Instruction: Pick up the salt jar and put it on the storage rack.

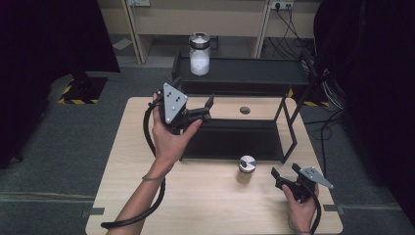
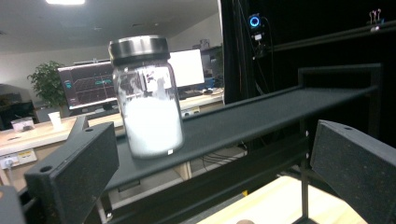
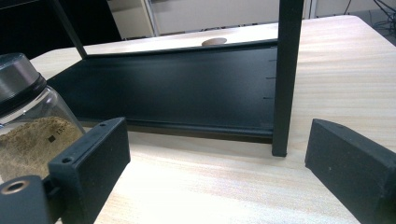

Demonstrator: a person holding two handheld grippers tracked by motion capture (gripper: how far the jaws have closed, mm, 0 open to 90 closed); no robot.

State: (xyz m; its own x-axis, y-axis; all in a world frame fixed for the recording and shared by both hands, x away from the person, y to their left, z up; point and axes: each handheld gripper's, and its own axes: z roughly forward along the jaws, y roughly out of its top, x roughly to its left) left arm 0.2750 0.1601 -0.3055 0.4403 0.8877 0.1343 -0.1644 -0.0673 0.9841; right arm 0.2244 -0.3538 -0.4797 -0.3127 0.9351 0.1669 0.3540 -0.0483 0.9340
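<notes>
high view: both tongs open, empty; white-powder jar (image 1: 199, 55) on rack top (image 1: 254, 72), brown jar (image 1: 246, 166) nr right tongs (image 1: 283, 172).

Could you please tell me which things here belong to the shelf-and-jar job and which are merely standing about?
In the job:
- glass jar of white powder with metal lid
- black two-tier metal shelf
- glass jar of brown powder with metal lid
- left gripper
- right gripper

Standing about:
- computer monitors
- potted plant

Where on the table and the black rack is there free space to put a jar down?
The rack's top shelf is bare right of the white-powder jar. The lower shelf is bare. The table is bare in front, left of the brown-powder jar. It is crowded between that jar and the right gripper.
</notes>
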